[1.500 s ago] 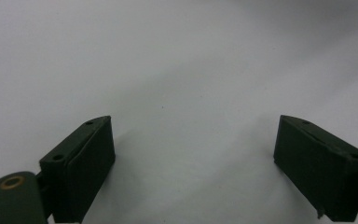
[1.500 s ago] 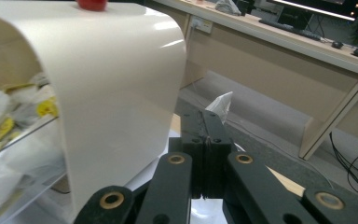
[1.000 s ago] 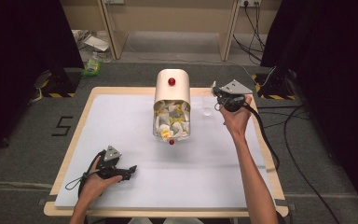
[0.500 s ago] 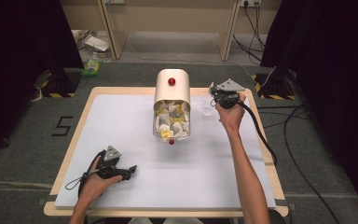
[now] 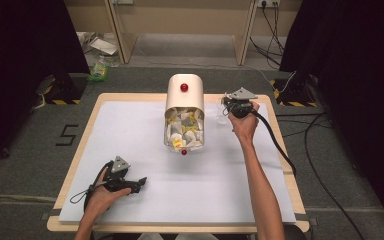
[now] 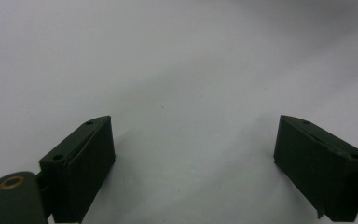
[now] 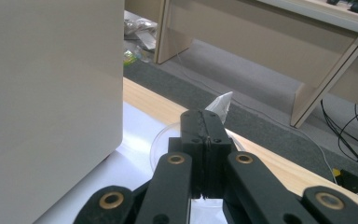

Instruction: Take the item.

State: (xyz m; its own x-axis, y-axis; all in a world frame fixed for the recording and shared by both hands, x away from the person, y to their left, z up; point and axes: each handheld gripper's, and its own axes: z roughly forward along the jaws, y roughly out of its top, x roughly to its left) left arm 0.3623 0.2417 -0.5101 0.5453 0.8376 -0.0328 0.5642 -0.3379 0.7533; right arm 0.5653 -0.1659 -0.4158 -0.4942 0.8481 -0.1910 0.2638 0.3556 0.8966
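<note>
Right gripper, jaws closed on a white packet over a clear dish near the table's far right corner beside the bin; open left gripper rests near-left; release low, centred over the dish.

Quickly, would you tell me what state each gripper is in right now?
Left gripper: open, empty.
Right gripper: shut on a white paper scrap.
</note>
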